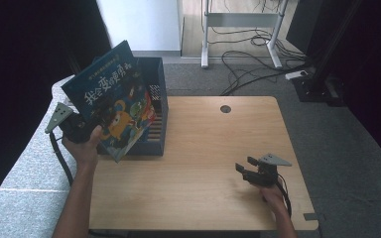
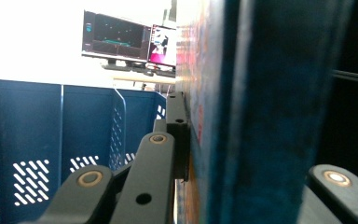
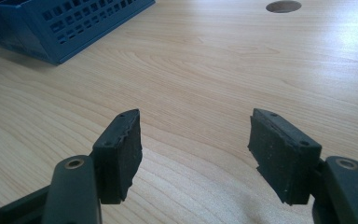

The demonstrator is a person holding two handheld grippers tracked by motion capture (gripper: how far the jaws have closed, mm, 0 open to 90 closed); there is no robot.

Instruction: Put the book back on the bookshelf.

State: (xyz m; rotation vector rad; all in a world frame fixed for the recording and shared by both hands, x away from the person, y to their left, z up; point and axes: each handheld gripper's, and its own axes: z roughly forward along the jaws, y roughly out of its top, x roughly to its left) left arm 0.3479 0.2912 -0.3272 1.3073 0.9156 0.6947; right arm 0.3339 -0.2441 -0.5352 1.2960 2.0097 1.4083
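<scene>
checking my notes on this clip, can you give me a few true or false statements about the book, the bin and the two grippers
1. The left gripper is shut on the picture book. True.
2. The book lies flat on the table. False: it is held up, tilted, over the blue bin.
3. The right gripper is open with nothing between its pads. True.
4. The right gripper holds the bin. False: it is low over bare wood, apart from the bin.
5. The bin stands at the table's left side. True.

Lab or office, monitors [image 2: 121,39], floor cables [image 1: 248,54], desk frame [image 1: 240,22]
</scene>
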